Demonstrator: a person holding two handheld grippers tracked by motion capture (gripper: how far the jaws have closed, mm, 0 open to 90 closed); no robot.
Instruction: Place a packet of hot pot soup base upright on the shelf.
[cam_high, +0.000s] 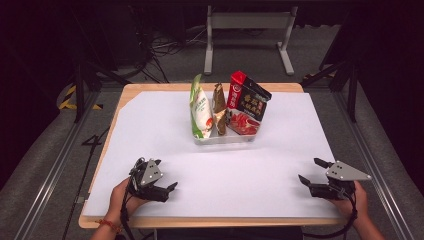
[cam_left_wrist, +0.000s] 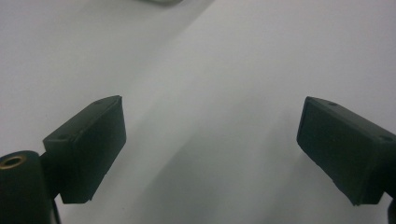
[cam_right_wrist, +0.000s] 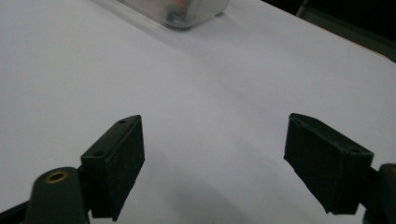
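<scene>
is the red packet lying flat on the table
No, the red packet stands upright in the clear tray, next to the brown packet and the green and white packet.

green packet (cam_high: 199, 107), brown packet (cam_high: 219, 110), red packet (cam_high: 246, 104), upright in clear tray (cam_high: 225, 139)

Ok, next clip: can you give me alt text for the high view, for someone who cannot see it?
A person holds the left gripper and the right gripper, both open, low over a white-covered table. At the far middle, a clear tray holds three upright packets: a green and white packet, a brown packet and a red packet.
</scene>
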